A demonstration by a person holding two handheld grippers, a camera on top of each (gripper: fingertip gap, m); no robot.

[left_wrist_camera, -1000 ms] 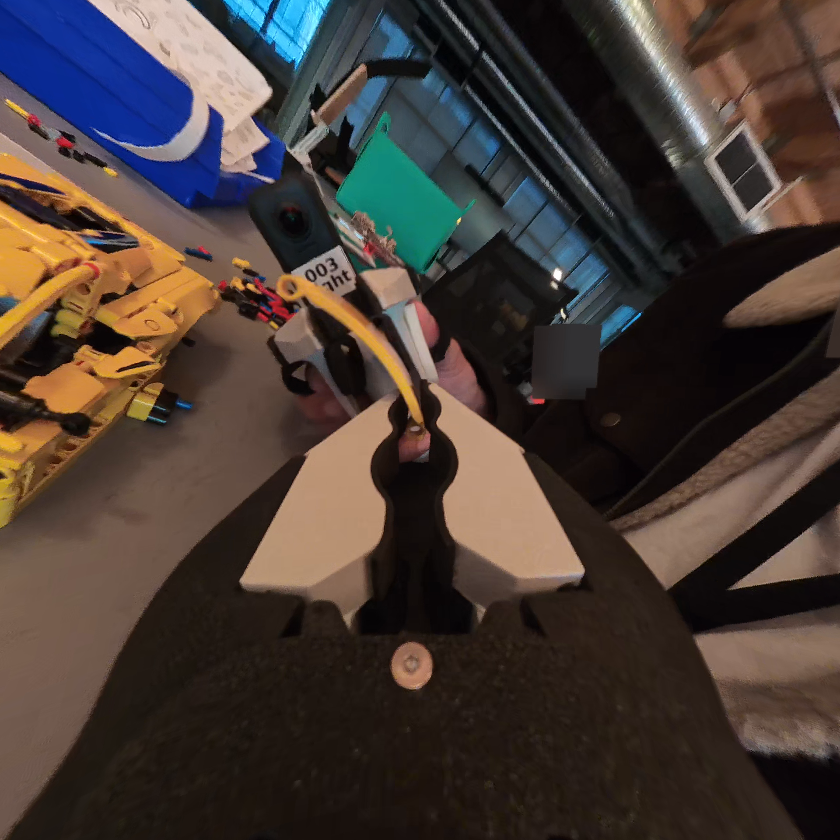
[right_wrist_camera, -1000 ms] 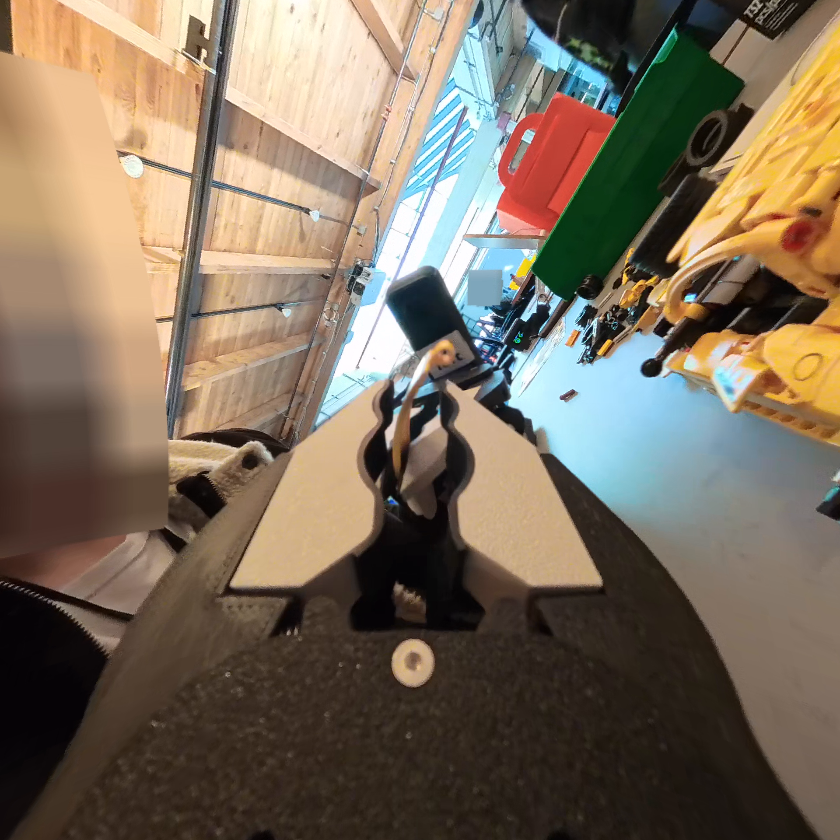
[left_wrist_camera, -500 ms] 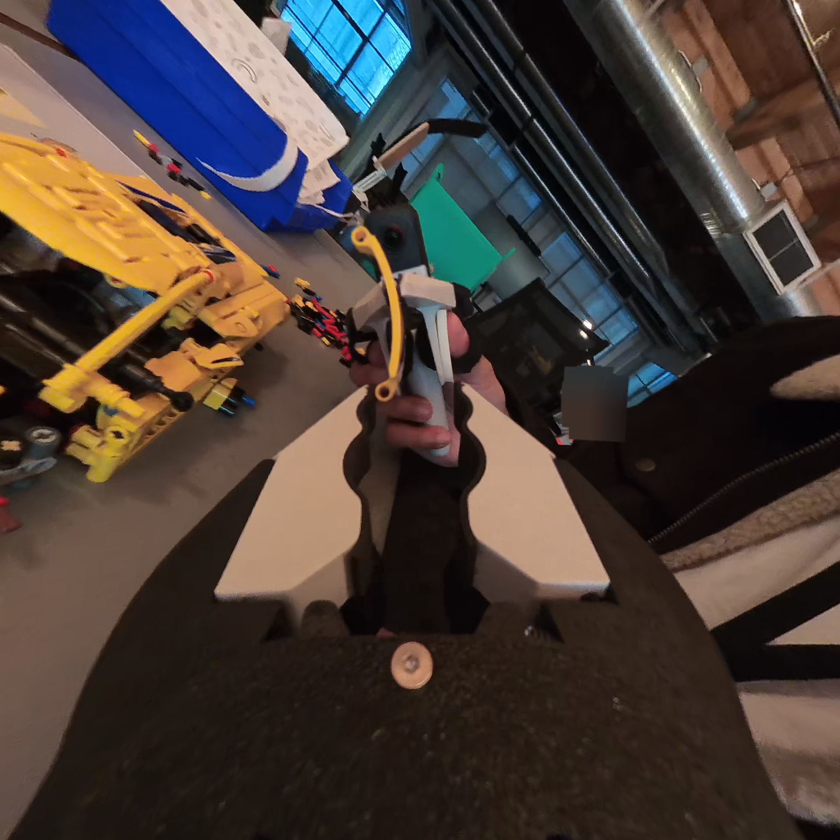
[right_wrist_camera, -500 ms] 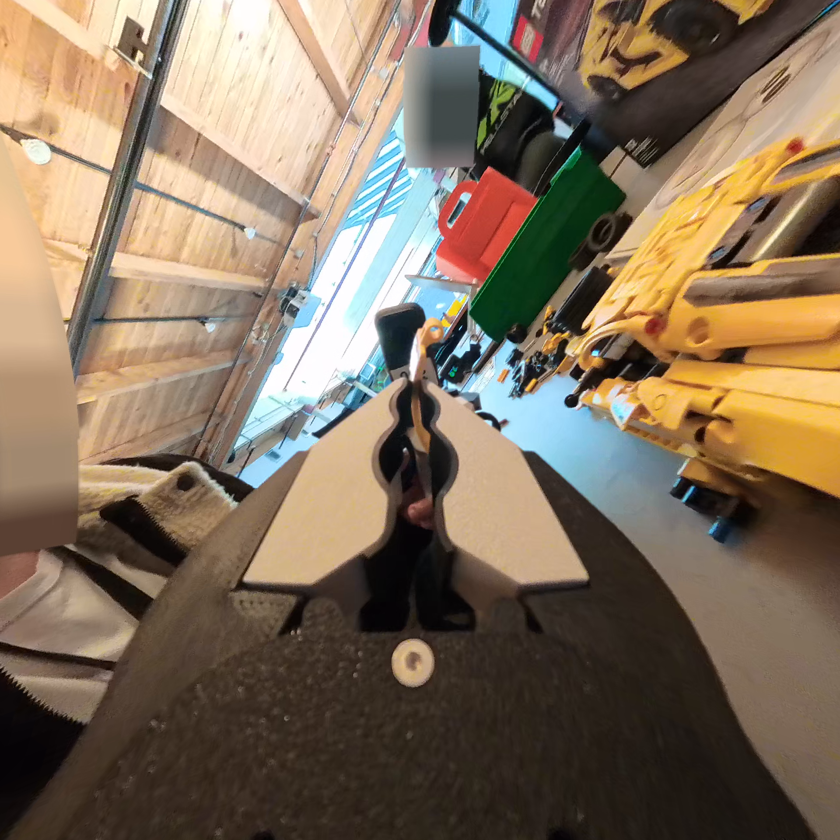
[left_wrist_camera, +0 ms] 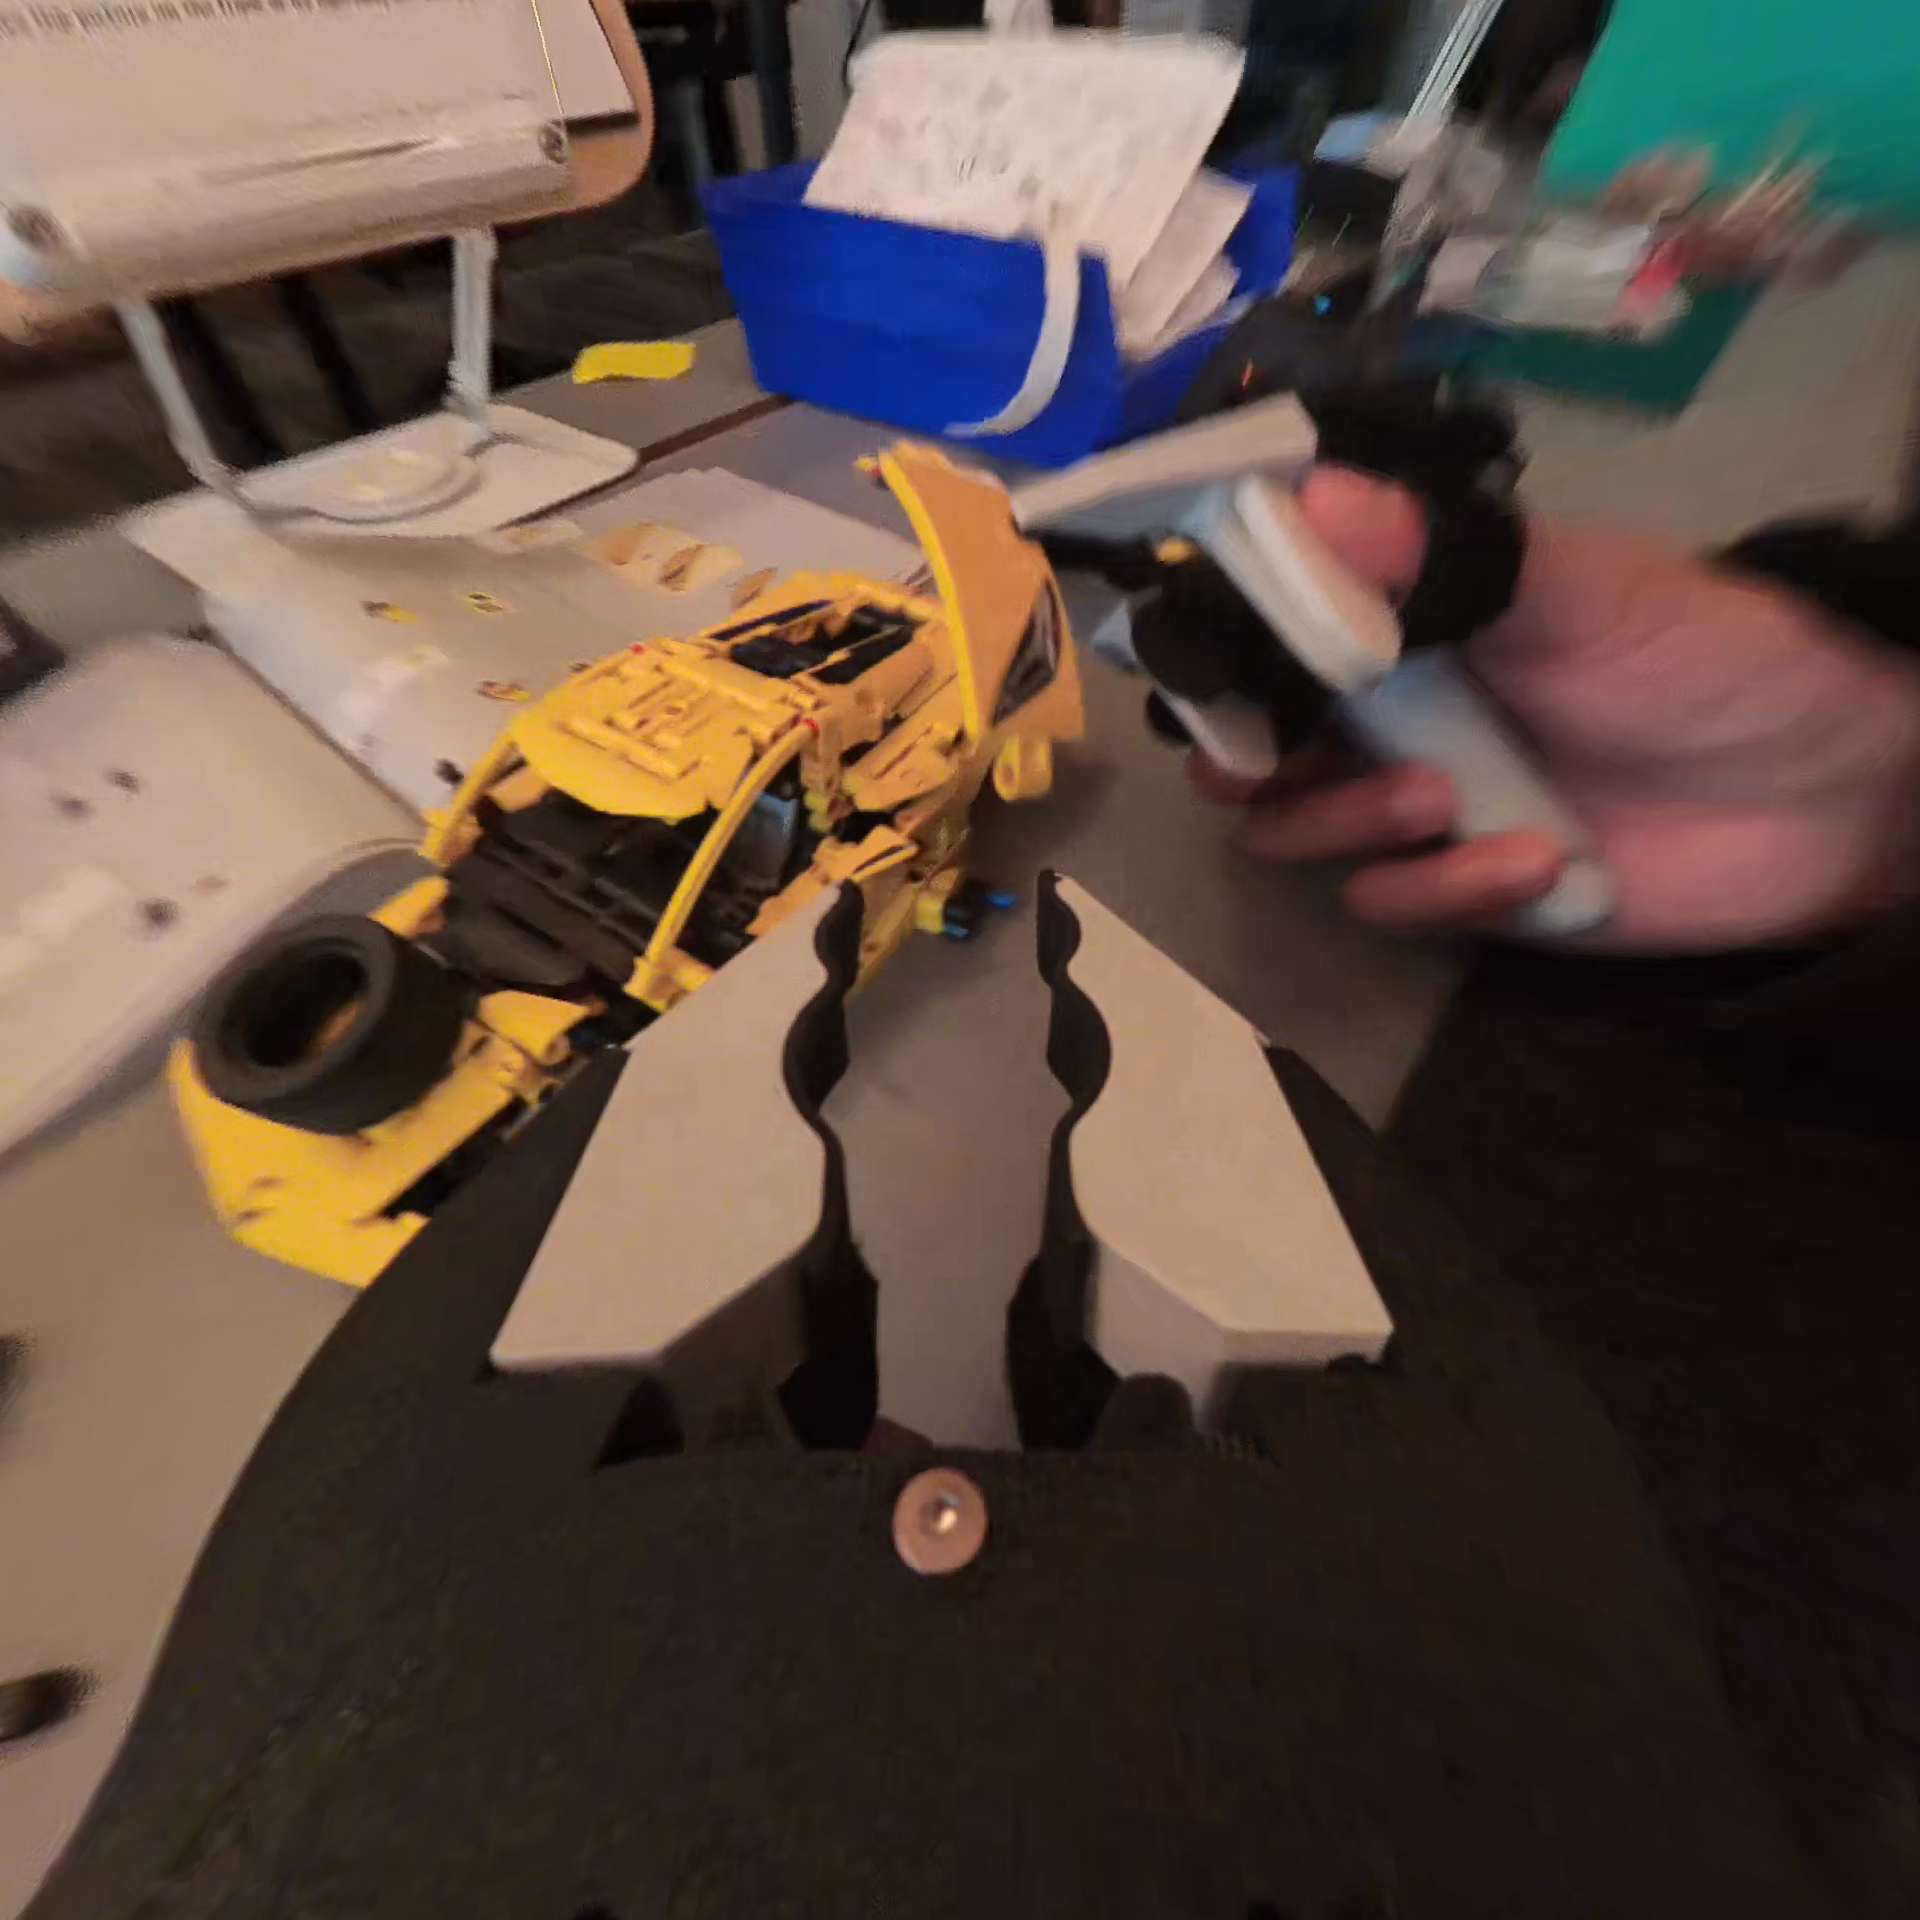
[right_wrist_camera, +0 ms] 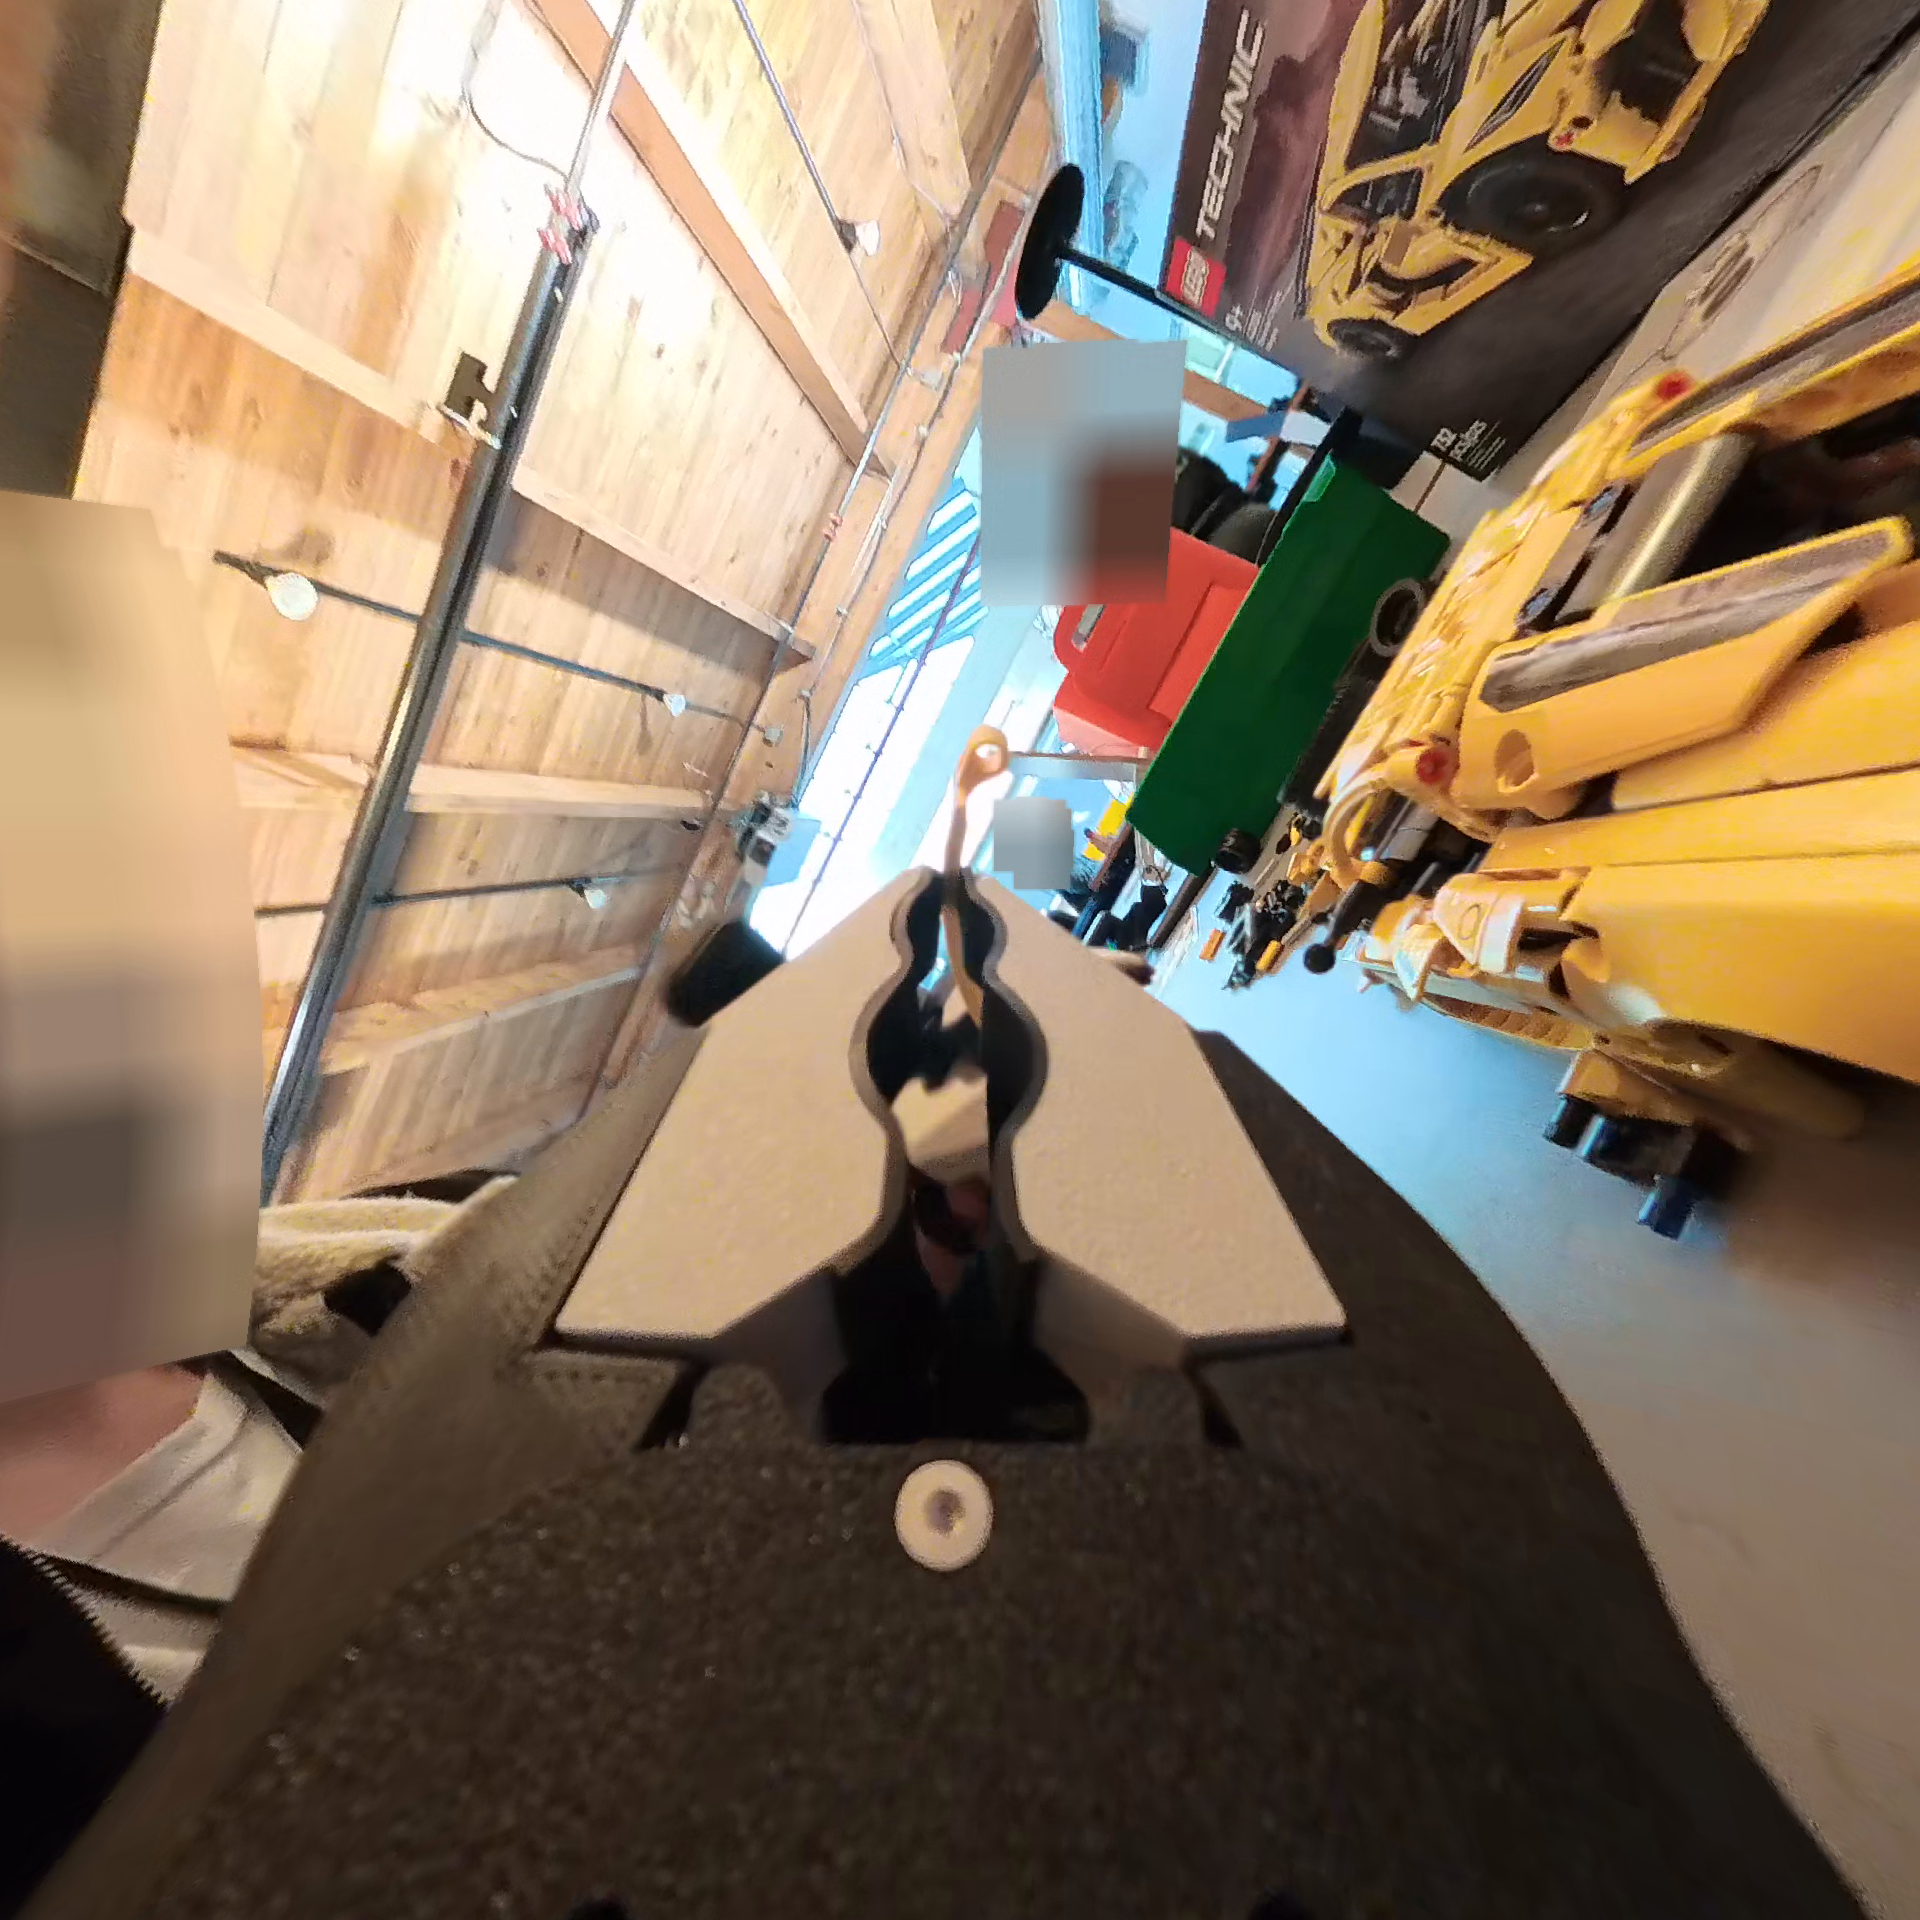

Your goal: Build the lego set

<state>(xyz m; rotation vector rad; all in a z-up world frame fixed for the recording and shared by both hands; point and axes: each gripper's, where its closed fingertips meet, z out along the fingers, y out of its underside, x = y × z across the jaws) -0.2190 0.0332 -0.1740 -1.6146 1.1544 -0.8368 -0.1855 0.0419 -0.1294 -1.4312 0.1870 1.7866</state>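
On the grey desk [left_wrist_camera: 1195, 935], near its front edge, my half-built yellow plastic brick car [left_wrist_camera: 644, 831] sits with one loose black rubber tyre [left_wrist_camera: 322, 1018] on its nose, and white paper sheets [left_wrist_camera: 436, 613] lie just behind it. My left gripper [left_wrist_camera: 940, 894] hangs above the desk beside the car with its two grey fingers spread wide and nothing between them. My right gripper [right_wrist_camera: 940, 894] is squeezed tight on a thin, bendy yellow plastic rod [right_wrist_camera: 971, 790] that pokes out past its tips, with the car close by on its right.
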